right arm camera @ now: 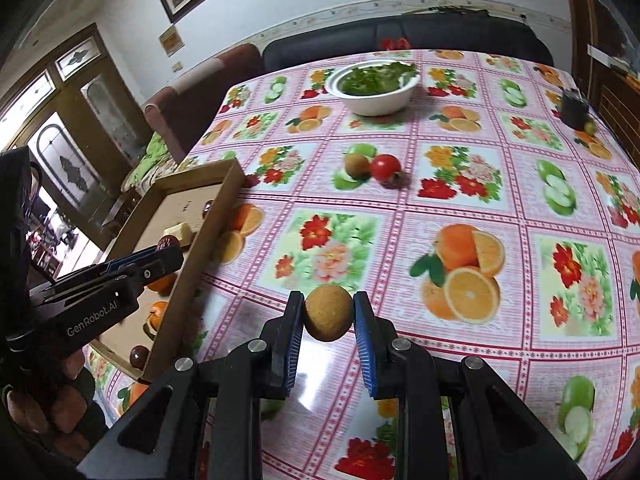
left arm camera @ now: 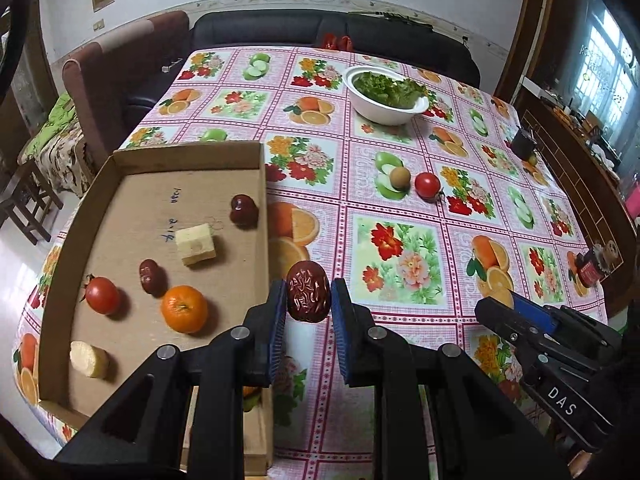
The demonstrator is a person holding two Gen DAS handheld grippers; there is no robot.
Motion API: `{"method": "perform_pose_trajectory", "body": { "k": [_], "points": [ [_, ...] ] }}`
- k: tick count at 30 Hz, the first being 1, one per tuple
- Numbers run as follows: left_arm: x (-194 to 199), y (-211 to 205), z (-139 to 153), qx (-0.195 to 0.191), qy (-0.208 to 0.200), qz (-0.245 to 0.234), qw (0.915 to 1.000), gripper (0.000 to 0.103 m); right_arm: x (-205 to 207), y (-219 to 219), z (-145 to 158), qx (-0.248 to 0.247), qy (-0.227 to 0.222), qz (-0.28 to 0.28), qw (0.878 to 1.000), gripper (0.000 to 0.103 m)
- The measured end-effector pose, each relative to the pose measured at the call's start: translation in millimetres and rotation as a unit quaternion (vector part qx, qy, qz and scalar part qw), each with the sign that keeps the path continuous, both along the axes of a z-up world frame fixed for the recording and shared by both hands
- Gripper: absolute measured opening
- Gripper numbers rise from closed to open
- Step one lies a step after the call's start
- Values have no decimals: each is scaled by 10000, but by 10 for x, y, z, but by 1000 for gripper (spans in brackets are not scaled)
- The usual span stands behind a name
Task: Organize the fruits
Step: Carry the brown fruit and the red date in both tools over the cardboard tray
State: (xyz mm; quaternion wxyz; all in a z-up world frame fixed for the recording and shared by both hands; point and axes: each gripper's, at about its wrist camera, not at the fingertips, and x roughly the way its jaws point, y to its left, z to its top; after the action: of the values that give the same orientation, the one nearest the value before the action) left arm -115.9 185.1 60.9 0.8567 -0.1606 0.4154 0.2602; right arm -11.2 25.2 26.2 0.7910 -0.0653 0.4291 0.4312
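Right up close, the left gripper [left arm camera: 309, 300] has its jaws clamped on a wrinkly red date [left arm camera: 308, 297], pinched between the two blue pads and held off the table [left arm camera: 400, 208]. Just left of those jaws sits the cardboard tray [left arm camera: 264, 216], and inside it there's a tangerine [left arm camera: 184, 308], a tomato [left arm camera: 102, 295], a smaller date [left arm camera: 151, 276], a dark red fruit [left arm camera: 243, 210] further up by the tray wall, plus two pale yellow chunks [left arm camera: 195, 244], can't tell what they are.

Over on the other side, the right gripper [right arm camera: 329, 314] has its jaws closed on a round brown fruit [right arm camera: 329, 313], looks like a longan maybe, also lifted above the flowery tablecloth [right arm camera: 440, 184]. Well ahead of those jaws, another brown fruit [right arm camera: 357, 165] and a second tomato [right arm camera: 385, 167] sit touching each other on the table. Further back is a white bowl [right arm camera: 376, 104] of green leaves. Off to the left of the right jaws you can see the tray's long wall.
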Motion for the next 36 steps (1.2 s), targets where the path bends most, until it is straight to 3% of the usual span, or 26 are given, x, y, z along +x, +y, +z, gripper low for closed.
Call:
{"method": "perform_pose_trajectory", "body": {
  "k": [24,36],
  "points": [
    [-412,428,1,-166,-111,416,9989,20,-354,729,149,-26,-114,815,9966,25],
    [-910,756,-81,-436,-121,761,9961,20,-509,1024,198,-9,-154,1157,9932,25]
  ]
}}
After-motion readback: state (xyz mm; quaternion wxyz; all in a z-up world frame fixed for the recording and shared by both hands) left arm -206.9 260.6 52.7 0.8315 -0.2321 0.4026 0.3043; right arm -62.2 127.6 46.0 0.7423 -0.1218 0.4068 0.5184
